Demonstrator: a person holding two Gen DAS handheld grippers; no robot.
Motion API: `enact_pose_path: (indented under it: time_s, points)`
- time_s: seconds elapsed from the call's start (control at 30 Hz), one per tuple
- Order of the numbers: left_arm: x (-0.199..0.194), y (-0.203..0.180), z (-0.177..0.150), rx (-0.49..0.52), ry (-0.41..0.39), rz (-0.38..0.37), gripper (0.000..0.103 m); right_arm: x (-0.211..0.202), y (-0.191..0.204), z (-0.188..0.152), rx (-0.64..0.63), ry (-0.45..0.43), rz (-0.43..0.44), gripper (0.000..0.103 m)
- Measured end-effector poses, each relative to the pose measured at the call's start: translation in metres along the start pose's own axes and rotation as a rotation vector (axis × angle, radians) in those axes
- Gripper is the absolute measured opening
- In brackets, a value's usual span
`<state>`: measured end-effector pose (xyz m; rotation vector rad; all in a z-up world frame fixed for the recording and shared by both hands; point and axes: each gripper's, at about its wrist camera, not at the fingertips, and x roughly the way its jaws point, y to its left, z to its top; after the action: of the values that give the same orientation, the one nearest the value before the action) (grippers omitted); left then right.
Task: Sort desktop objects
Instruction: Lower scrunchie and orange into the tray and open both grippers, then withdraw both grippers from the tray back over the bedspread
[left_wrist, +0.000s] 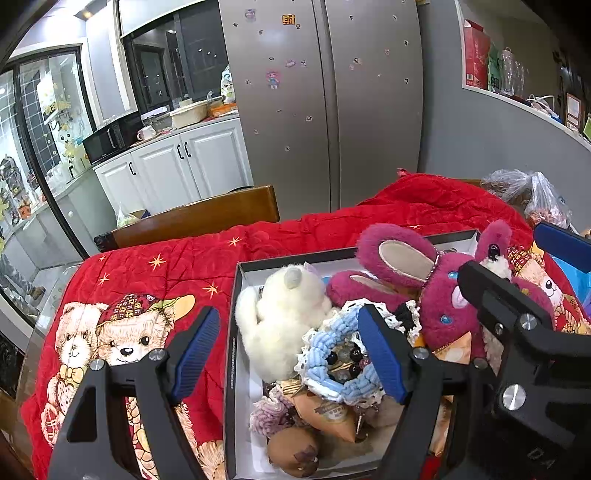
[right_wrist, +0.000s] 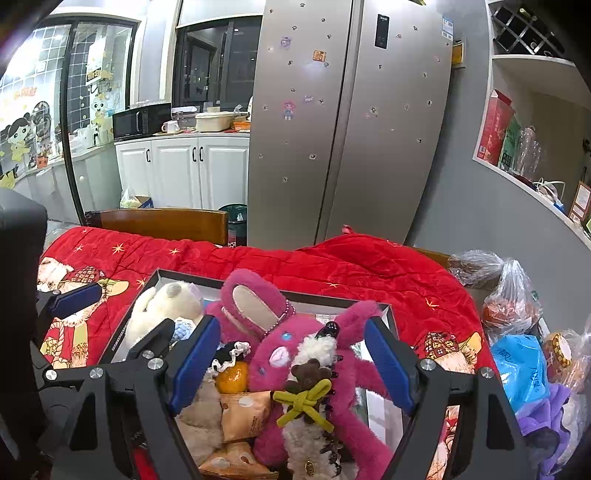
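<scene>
A black-rimmed box (left_wrist: 236, 280) on the red blanket holds plush toys and small items. A white plush (left_wrist: 284, 317), a magenta rabbit plush (left_wrist: 439, 291), a blue crocheted ring with beads (left_wrist: 343, 354) and snack packets lie in it. My left gripper (left_wrist: 291, 350) is open above the box's left side, holding nothing. My right gripper (right_wrist: 295, 362) is open, its pads on either side of the magenta rabbit (right_wrist: 295, 354), above a fuzzy hair claw with a brown bear and green bow (right_wrist: 306, 398). The box rim also shows in the right wrist view (right_wrist: 155, 277).
A red bear-print blanket (left_wrist: 155, 280) covers the table. Plastic bags (right_wrist: 509, 295), a blue packet (right_wrist: 521, 365) and a purple cloth (right_wrist: 550, 413) lie to the right. A wooden chair back (right_wrist: 162, 221) and a fridge (right_wrist: 332, 129) stand behind.
</scene>
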<state>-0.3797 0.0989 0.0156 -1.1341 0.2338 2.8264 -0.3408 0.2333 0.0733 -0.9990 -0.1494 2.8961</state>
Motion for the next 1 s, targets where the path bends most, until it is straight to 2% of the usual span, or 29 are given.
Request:
enact_pose_path:
  time_s: [0.3,0.57,0.87,1.0]
  points:
    - [0.002,0.0,0.0,0.008,-0.004,0.011,0.078,0.0,0.0,0.0,0.002,-0.001,-0.006,0.082]
    - [-0.011,-0.002,0.002,-0.004,-0.022,-0.029,0.078,-0.008,0.002,0.003,0.01,-0.015,-0.004,0.082]
    - [-0.072,-0.015,0.002,0.003,-0.085,-0.113,0.079,-0.051,-0.007,0.008,0.053,-0.043,0.013,0.082]
    - [-0.108,-0.025,-0.009,0.031,-0.112,-0.13,0.085,-0.084,-0.008,0.001,0.045,-0.07,0.014,0.082]
